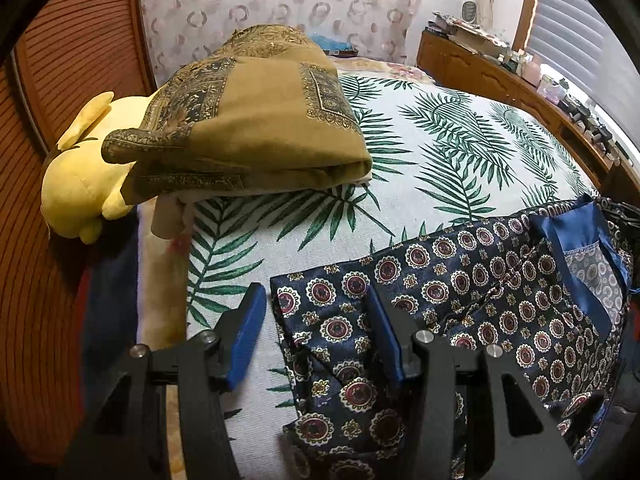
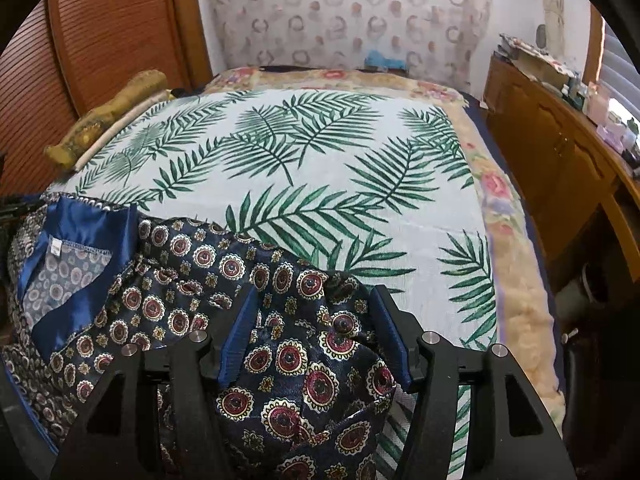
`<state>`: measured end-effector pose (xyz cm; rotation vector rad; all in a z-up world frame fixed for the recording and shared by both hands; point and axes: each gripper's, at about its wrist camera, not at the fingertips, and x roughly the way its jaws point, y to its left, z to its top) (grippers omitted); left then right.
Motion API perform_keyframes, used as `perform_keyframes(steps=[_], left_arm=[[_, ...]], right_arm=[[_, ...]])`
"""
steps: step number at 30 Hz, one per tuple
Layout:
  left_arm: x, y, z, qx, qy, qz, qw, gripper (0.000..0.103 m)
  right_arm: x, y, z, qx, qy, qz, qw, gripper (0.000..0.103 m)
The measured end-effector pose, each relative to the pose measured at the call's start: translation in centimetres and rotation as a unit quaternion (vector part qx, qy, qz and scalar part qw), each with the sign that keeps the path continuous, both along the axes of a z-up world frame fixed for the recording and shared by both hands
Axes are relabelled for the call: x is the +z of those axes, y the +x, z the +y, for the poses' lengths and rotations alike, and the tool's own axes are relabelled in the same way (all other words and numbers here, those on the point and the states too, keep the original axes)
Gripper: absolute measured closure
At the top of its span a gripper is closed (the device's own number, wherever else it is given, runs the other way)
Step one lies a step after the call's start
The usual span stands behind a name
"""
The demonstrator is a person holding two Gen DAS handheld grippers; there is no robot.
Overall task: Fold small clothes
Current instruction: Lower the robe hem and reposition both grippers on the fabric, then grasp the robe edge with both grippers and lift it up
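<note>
A navy satin garment with red-and-cream medallions lies crumpled on the near side of a palm-leaf bedspread; its blue lining and a white label show at one edge. My left gripper is open, its jaws straddling the garment's left edge, one pad over the bedspread and one over the cloth. My right gripper is open, with a raised bunch of the garment between its blue pads. A folded olive-gold patterned cloth sits at the bed's far left.
A yellow plush toy lies at the bed's left edge against a wooden slatted door. A wooden dresser with clutter runs along the right wall. A ring-patterned cover stands behind the bed's head.
</note>
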<state>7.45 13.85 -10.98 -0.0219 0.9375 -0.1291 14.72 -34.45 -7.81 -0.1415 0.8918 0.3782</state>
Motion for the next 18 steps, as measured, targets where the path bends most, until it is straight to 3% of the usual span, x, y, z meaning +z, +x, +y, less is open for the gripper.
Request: perform_keyframes(steps=[11,14,16,18], left_arm=[[0.02,0.25,0.16,-0.004,0.002,0.003,1.0,0.052],[-0.06,-0.08,-0.24,-0.019,0.0,0.001,0.9998,0.057],[0.02,-0.26,-0.54,-0.028,-0.001,0.001,0.9996,0.07],[0.11,-0.34,-0.76,-0.034,-0.002,0.003,0.9994,0.075]], right_arm=[[-0.37,0.61,0.25,-0.013,-0.02,0.003,1.0,0.043],[-0.39,0.35,0.38,-0.003,-0.02,0.001,1.0,0.044],[-0.35,0.08,0.48,0.011,-0.015,0.002,1.0,0.052],[-0.28,-0.11,0.57,0.024,-0.009,0.004,1.0,0.071]])
